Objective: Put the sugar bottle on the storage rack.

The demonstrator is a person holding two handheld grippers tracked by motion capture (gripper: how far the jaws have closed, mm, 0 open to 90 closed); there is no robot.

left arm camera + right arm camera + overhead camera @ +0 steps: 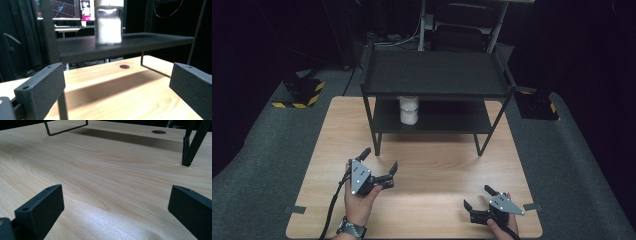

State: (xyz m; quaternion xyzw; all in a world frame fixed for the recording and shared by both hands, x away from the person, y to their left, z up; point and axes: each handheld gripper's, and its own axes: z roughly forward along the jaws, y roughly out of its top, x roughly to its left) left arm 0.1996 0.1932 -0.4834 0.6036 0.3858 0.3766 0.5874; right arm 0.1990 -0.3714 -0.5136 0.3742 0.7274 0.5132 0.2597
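A black two-tier metal shelf [434, 75] stands at the far side of the wooden table [427, 165]. A clear jar of white powder [409, 110] with a white lid sits on its lower tier at the left; the same jar [109, 23] looms ahead in the left gripper view. My left gripper [380, 161] rests low over the table's near left, open and empty, pointing toward the shelf. My right gripper [478, 197] sits at the near right, open and empty, its jaws wide apart above bare wood [107, 182].
The shelf's thin black legs [376, 135] and foot bars stand on the table between the grippers and the jar. A round hole [124, 66] is in the tabletop under the shelf. Grey carpet and black equipment with yellow-striped tape [302, 92] surround the table.
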